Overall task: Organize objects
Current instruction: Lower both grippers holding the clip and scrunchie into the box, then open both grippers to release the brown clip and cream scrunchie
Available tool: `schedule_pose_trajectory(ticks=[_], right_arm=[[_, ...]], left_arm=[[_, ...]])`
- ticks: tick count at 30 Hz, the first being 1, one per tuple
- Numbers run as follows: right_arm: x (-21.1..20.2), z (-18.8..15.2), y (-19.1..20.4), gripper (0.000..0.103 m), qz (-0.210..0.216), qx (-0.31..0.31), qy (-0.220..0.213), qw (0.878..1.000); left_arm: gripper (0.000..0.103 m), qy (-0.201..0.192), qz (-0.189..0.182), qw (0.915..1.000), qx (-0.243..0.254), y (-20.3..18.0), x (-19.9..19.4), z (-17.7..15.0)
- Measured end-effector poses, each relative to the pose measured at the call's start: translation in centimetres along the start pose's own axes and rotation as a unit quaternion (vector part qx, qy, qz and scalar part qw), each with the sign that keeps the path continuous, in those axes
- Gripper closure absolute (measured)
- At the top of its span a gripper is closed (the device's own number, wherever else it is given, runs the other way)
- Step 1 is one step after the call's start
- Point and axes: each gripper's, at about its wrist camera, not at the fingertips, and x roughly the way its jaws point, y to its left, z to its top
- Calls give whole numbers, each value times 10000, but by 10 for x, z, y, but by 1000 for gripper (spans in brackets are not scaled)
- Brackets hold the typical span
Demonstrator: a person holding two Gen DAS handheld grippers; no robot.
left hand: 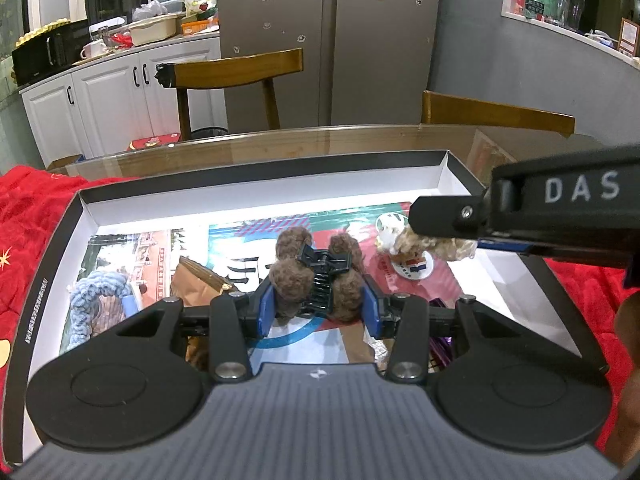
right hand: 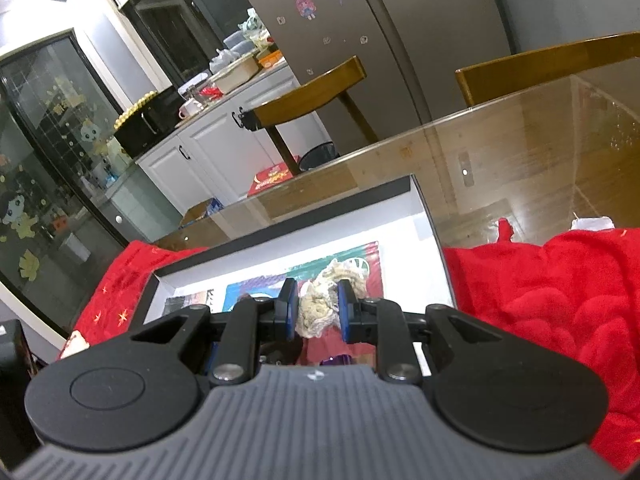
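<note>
Brown fuzzy hair claw (left hand: 316, 280) clamped in left hand-held gripper (left hand: 318, 312); right (right hand: 318, 312) grips, seemingly, cream one (right hand: 320, 308).

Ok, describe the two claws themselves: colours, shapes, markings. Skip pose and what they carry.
Both match. Left claw: ribbed grey body, two round black discs at the sides, black linkage arms with silver bolts, black fingers faced with blue pads, and a small white logo on the grey body. Right claw has the same build; seen from the left camera its black side reads "DAS" in white. No cables or sleeves show.
</note>
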Motion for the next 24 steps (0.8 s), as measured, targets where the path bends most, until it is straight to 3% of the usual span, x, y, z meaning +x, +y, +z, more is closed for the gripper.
schedule_pose_trajectory(ticks=[24], right_arm=[[13, -3, -2, 79, -228, 0, 452, 9987]], left_arm=[[54, -35, -11, 10000, -28, -2, -4, 0]])
